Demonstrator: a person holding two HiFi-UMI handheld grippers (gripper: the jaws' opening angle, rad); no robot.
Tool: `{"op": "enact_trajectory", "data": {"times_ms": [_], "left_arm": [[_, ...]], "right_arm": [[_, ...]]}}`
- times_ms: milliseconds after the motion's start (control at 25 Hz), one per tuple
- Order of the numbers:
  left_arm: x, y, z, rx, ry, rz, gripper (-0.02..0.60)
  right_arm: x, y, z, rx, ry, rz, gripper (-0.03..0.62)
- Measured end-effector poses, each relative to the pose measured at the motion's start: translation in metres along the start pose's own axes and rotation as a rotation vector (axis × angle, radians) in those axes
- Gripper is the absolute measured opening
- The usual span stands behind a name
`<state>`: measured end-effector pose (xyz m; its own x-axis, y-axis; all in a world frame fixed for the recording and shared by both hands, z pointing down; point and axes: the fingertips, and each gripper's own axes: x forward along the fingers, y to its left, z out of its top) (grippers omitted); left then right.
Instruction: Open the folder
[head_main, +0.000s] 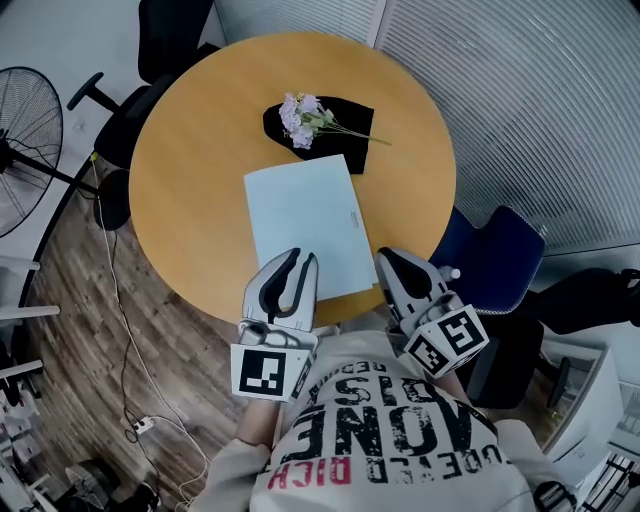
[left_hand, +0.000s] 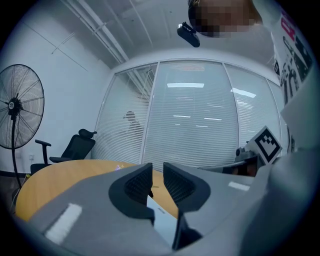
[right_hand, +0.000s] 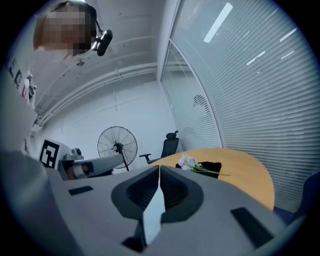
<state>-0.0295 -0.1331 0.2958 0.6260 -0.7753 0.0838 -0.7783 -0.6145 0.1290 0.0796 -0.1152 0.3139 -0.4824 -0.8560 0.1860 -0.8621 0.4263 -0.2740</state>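
**Pale-blue folder held at its near edge**

Head view: it lies flat on the round wooden table, with the left gripper and right gripper at its near edge.
Left gripper view: jaws part-open astride its corner.
Right gripper view: jaws clamp its edge; fan and blinds behind.

Left gripper: held level, pointing forward; fingers parted, a clear gap between the tips. Right gripper: alongside, tipped slightly downward; fingers drawn together to a thin slit (tips all but touching).
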Motion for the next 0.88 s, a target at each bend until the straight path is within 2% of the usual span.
{"op": "enact_trajectory", "data": {"times_ms": [560,880], "left_arm": [[0.013,0.017,0.014,0.009,-0.021,0.098,0.080],[0.018,0.013,-0.006,-0.012,0.037,0.084,0.080]], "right_arm": [[0.003,-0.026,0.016,-0.011,0.013,0.023,0.014],[0.004,-0.040,-0.007,0.042,0.064,0.003,0.014]]}}
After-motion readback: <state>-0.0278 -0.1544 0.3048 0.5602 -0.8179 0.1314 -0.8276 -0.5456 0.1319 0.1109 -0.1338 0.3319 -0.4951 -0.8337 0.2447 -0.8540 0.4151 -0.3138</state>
